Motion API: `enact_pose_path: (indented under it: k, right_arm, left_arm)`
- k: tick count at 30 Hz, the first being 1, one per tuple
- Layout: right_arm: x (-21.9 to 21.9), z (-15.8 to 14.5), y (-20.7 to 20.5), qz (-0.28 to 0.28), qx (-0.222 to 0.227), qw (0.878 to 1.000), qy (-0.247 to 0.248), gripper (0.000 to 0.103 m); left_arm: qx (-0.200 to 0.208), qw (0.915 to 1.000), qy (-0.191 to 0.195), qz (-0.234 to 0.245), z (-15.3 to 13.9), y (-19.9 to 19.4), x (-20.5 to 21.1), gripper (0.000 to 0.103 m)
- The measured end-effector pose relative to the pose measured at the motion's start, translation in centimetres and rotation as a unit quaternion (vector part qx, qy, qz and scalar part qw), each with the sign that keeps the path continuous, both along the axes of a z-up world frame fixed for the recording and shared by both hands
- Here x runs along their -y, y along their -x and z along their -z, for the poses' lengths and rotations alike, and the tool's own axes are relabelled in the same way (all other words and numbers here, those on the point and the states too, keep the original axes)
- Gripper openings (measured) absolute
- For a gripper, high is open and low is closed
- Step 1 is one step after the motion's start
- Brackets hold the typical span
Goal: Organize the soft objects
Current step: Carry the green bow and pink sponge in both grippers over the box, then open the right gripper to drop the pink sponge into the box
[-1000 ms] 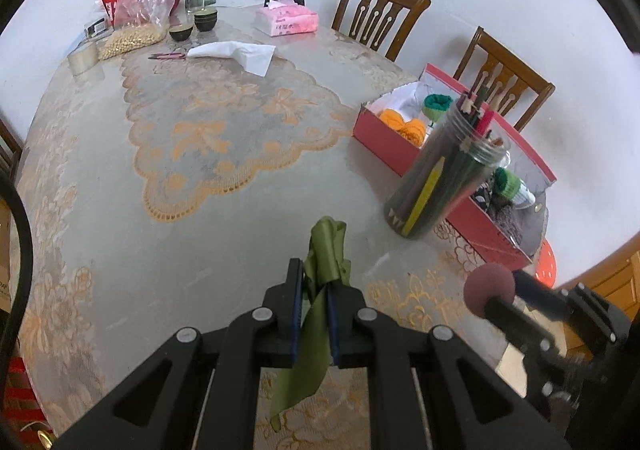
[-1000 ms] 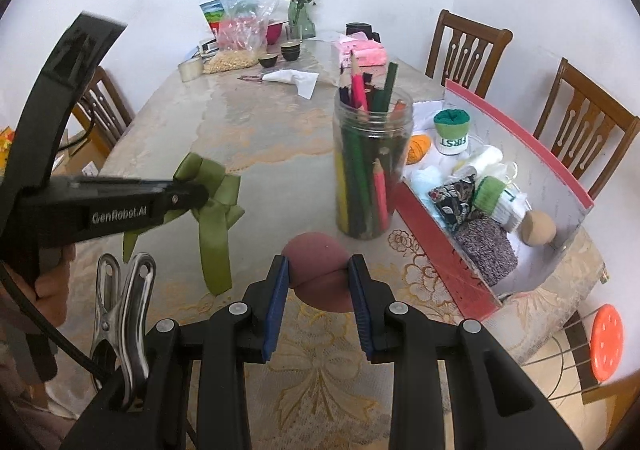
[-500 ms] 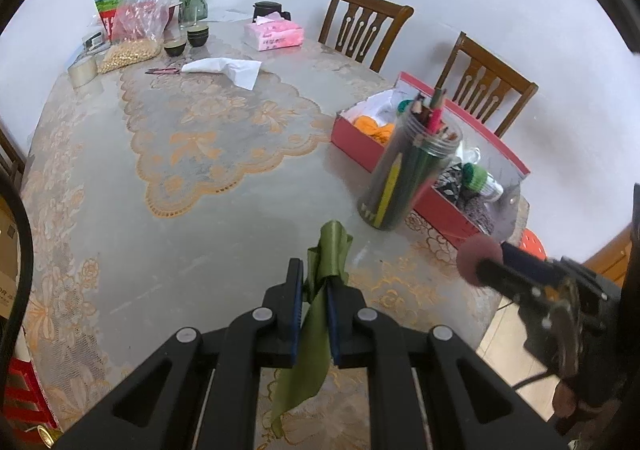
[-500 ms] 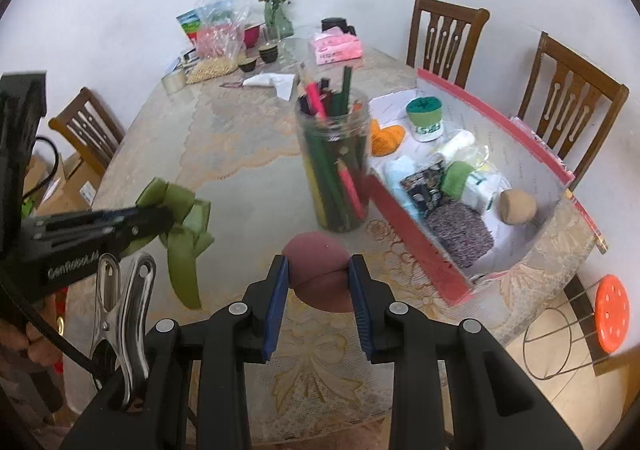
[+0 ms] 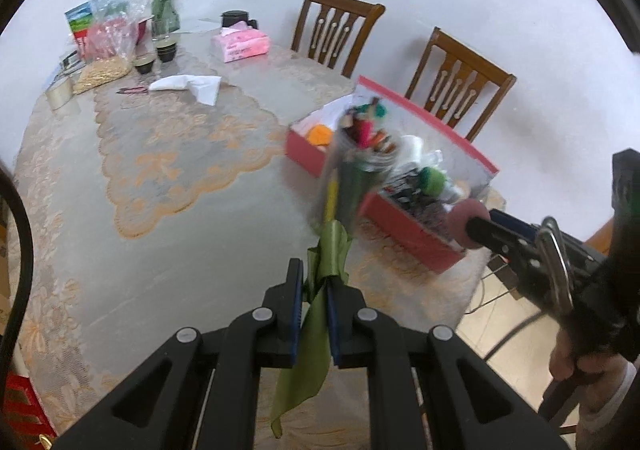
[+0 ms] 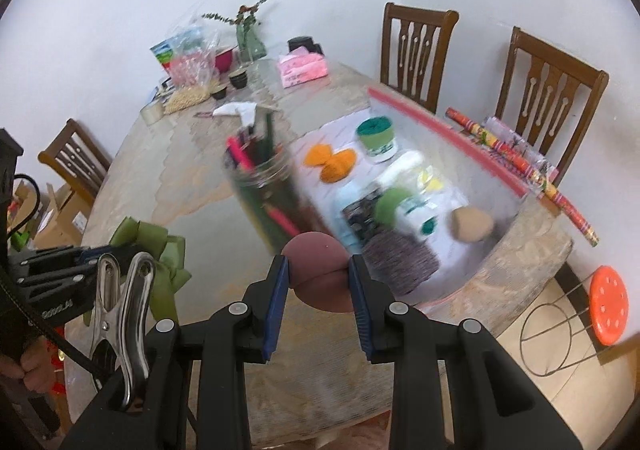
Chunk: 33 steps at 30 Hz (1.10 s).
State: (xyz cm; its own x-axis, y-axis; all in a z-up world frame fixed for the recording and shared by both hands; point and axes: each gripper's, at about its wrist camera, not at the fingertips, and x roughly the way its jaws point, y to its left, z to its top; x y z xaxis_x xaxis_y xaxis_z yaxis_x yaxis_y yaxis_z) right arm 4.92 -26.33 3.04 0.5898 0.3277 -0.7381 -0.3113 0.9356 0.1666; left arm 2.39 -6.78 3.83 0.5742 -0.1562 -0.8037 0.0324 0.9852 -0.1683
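Left wrist – creased olive ribbon bow (image 5: 326, 270), dangling tail

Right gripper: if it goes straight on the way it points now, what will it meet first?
Probably the pencil jar, just past the sponge held by the right gripper; the red box lies slightly right. Blur leaves depth unclear.

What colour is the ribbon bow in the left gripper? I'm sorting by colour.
Olive green ribbon bow; clearest in the left wrist view.

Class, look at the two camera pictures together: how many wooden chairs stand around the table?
3. Two chairs stand side by side at the table's far right edge, behind the red box: one and another. A third stands at the left side. Others may be out of view.
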Motion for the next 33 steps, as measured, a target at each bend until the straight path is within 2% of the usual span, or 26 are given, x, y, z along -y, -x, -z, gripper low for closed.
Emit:
enact_pose_path:
  k: [10, 19, 33]
  right_arm:
    - [4.9, -0.5, -3.0, 0.012, 0.002, 1.0, 0.006, 0.031]
    - [8.3, -0.8, -6.5, -0.011, 0.009, 1.0, 0.011, 0.031]
    - [8.3, -1.3, -14.0, -0.145, 0.025, 0.989, 0.032, 0.031]
  left_arm:
    - [0.01, 0.9992, 0.007, 0.037, -1.2, -2.2, 5.6, 0.011]
    - [0.019, 0.9985, 0.015, 0.05, -1.4, -5.6, 11.5, 0.011]
    - [0.002, 0.9998, 0.015, 0.016, 0.5, -9.4, 16.0, 0.011]
